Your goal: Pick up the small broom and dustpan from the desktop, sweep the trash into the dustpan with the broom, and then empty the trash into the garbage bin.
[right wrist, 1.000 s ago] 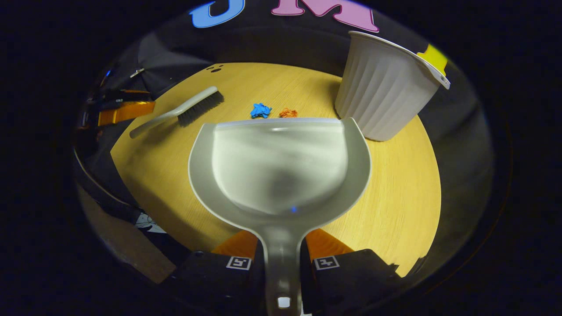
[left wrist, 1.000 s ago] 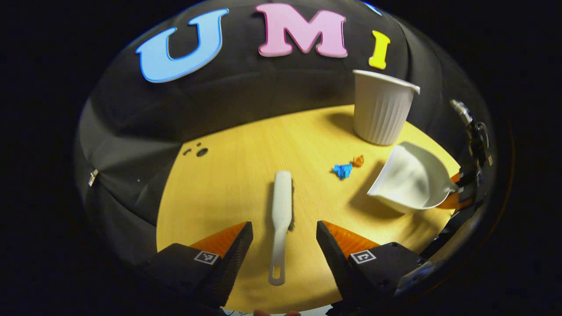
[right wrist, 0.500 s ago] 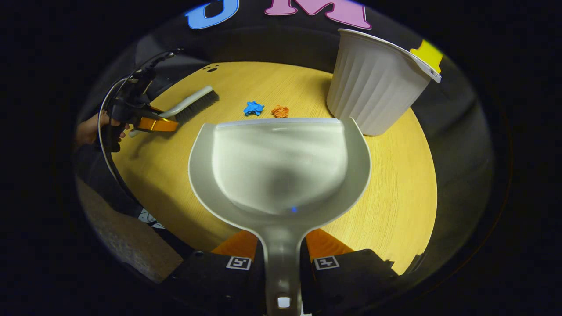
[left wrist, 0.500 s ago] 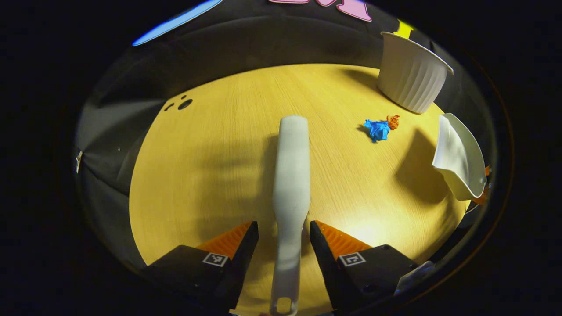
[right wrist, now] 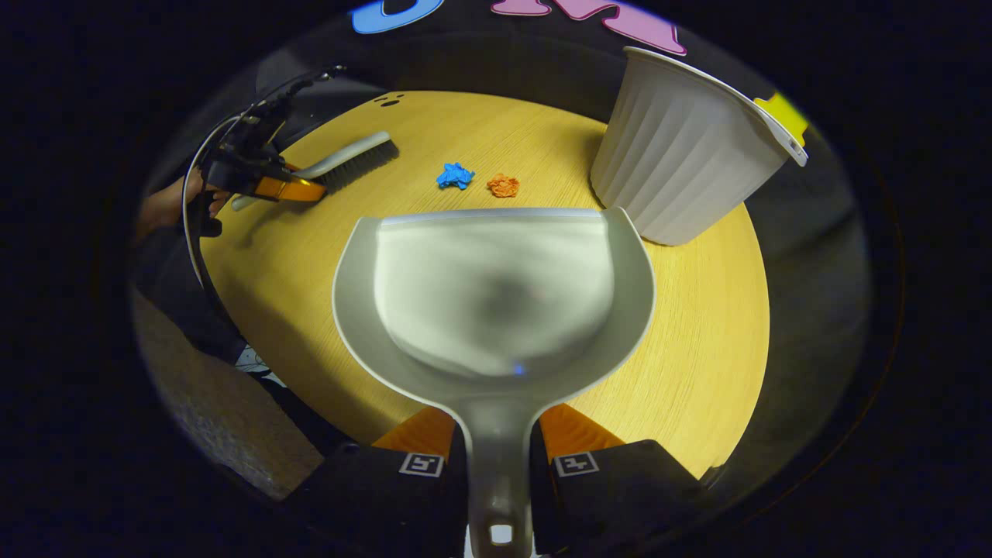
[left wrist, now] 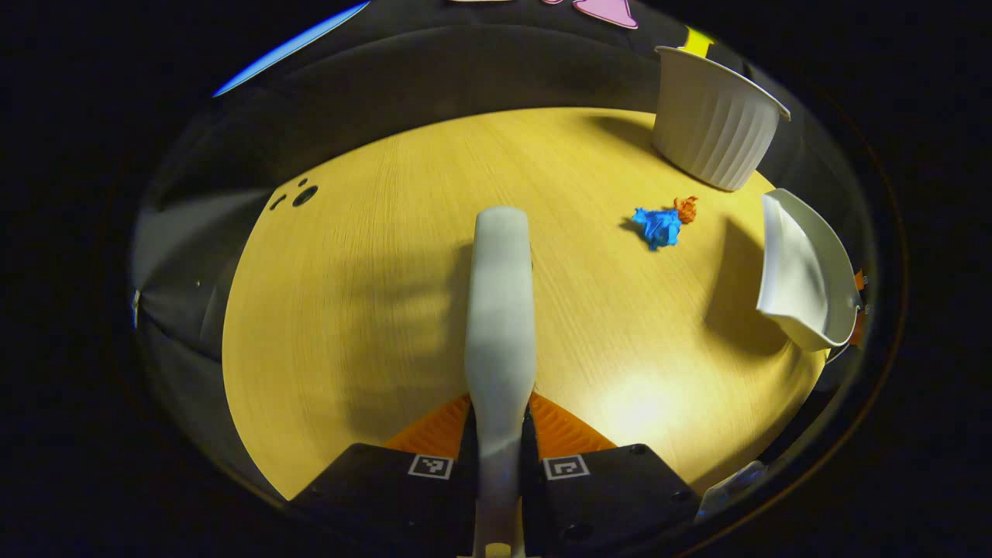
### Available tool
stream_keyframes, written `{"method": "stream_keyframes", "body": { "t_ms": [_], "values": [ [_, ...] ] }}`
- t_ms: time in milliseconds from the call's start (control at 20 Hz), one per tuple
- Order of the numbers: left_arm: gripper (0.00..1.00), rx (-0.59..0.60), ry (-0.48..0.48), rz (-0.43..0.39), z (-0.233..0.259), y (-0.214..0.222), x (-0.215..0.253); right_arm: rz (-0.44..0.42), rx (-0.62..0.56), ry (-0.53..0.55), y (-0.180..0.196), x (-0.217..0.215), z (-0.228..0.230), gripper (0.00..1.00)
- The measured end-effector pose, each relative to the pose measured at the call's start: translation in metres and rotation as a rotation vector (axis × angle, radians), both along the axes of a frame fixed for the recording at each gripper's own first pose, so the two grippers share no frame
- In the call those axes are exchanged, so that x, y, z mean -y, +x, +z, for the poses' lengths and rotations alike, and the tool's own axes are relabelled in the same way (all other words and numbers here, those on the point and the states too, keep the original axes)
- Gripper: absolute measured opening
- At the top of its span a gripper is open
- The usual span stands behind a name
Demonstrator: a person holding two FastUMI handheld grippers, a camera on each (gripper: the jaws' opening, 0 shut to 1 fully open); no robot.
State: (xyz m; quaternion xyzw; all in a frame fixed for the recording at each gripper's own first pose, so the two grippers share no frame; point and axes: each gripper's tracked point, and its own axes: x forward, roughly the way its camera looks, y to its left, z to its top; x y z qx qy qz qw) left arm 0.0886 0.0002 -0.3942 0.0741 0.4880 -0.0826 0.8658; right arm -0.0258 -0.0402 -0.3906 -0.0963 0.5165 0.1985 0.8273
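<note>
My left gripper (left wrist: 497,425) is shut on the handle of the small white broom (left wrist: 500,310), which points away from me over the wooden desktop (left wrist: 372,279). In the right gripper view the same broom (right wrist: 350,159) lies at the far left with that gripper (right wrist: 267,186) on its handle. My right gripper (right wrist: 496,434) is shut on the handle of the grey dustpan (right wrist: 496,294), held above the table. A blue paper scrap (right wrist: 455,176) and an orange scrap (right wrist: 503,185) lie just beyond the pan's front edge. The dustpan (left wrist: 802,271) hangs at the right in the left gripper view, with the scraps (left wrist: 659,223) to its left.
A white ribbed garbage bin (right wrist: 686,147) stands at the back right of the table, also the bin (left wrist: 713,120) in the left gripper view. Small dark holes (left wrist: 298,196) mark the table's far left. A hand (right wrist: 167,205) holds the left gripper by the table's left edge.
My left gripper has closed its fingers on the broom handle, having moved forward and down over it. The dustpan stays gripped and has barely shifted.
</note>
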Motion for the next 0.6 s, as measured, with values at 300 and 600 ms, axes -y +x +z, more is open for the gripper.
{"method": "stream_keyframes", "body": {
  "t_ms": [300,600],
  "values": [
    [0.29,0.115,-0.049,-0.111,0.038,0.059,0.05,0.048,-0.072,-0.024,0.006,-0.004,-0.013,0.4],
    [0.27,0.076,-0.026,-0.226,0.016,0.087,0.092,0.068,-0.113,-0.013,0.014,-0.011,-0.02,0.37]
  ]
}}
